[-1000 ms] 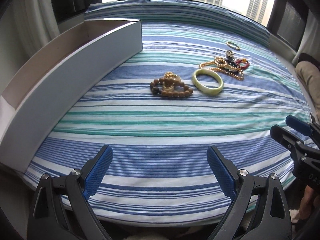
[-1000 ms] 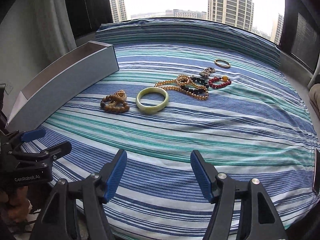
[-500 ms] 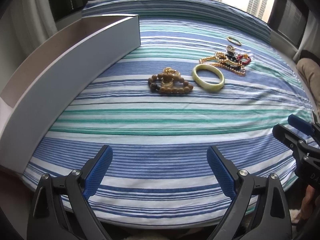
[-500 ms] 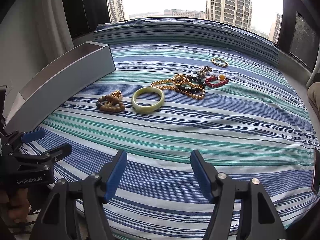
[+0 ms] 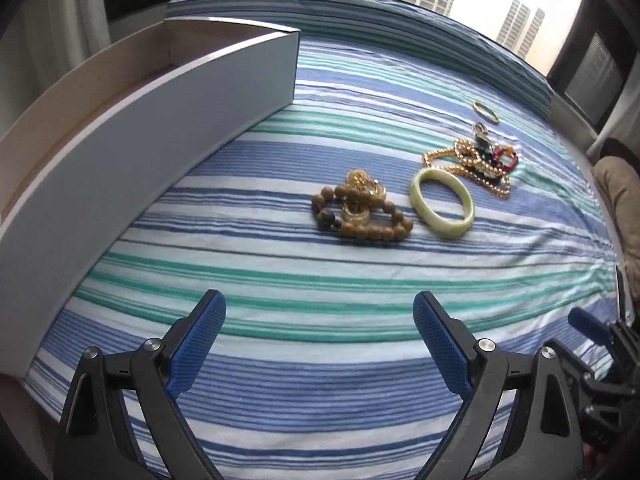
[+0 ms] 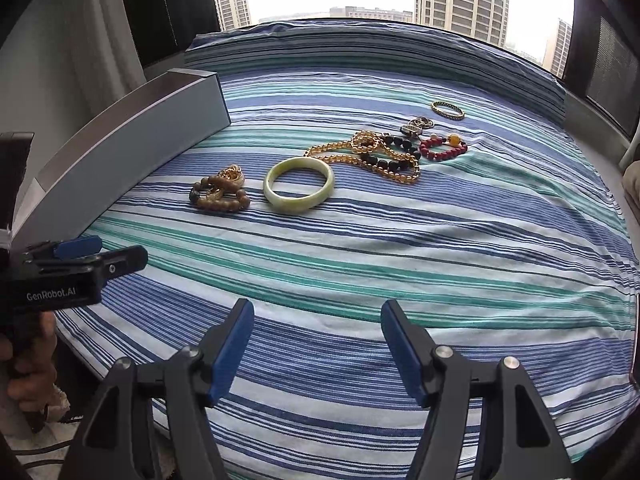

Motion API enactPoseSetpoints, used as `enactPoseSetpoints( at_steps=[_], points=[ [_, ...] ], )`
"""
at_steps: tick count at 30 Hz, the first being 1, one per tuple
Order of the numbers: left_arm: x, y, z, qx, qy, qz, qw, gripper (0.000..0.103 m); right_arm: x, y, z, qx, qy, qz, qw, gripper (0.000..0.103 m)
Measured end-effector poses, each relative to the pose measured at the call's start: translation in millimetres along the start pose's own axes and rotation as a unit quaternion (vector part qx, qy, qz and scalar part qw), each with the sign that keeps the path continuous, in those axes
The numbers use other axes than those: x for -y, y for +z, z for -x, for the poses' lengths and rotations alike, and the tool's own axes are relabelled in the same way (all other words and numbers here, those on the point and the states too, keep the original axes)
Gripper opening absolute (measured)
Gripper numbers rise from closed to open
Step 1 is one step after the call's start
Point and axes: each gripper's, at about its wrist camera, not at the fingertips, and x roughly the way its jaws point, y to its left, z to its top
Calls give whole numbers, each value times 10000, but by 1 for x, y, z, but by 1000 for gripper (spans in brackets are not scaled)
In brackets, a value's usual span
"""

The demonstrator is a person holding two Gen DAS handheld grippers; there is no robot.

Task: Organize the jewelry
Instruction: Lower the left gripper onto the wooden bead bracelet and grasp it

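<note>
Left wrist view, holdings: left gripper (image 5: 320, 336), blue-padded jaws spread wide and holding nothing, poised above the blue, teal and white striped cloth (image 5: 320, 400); right gripper (image 6: 317, 340), jaws likewise apart and empty, over the near edge of the same cloth. Long open grey-blue cardboard box (image 5: 160, 128), pale interior, along the left side; what it contains cannot be told. Brown wooden bead bracelet (image 5: 362, 216) lying tangled with a gold filigree piece (image 5: 360, 182), nearest the left gripper. Pale green jade bangle (image 5: 442, 202) just beside it, apart from the beads. Farther back, a gold bead chain (image 6: 360, 152) interlaced with a black bead strand (image 6: 390, 156), a red bead bracelet (image 6: 442, 148) close by, and a thin gold ring bangle (image 6: 448, 110) well apart. Hazards, as judged: lifting the wooden beads may drag the gold piece along or shed it mid-carry; the smooth bangle may slip from the pads; pulling one strand of the back cluster may haul its neighbours; loose cloth may bunch under a low approach.
</note>
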Motion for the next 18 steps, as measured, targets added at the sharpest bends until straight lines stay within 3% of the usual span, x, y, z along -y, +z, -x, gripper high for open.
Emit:
enactPoseSetpoints(
  at_steps=[3, 9, 12, 14, 18],
  points=[
    [-3, 21, -18, 150, 158, 66, 9997, 91, 1, 0, -3, -29, 17, -9, 10000, 67],
    [0, 37, -68, -129, 478, 136, 9987, 72, 5, 1, -7, -80, 25, -44, 10000, 67],
    [4, 34, -75, -100, 505, 115, 9986, 51, 9, 1, -9, -112, 24, -82, 9999, 67],
    [8, 30, -77, -86, 536, -36, 9985, 12, 12, 1, -11, -132, 22, -129, 9998, 67],
    [2, 19, -66, -297, 295, -76, 9991, 12, 14, 2, -12, -151, 38, -189, 9997, 67]
  ],
)
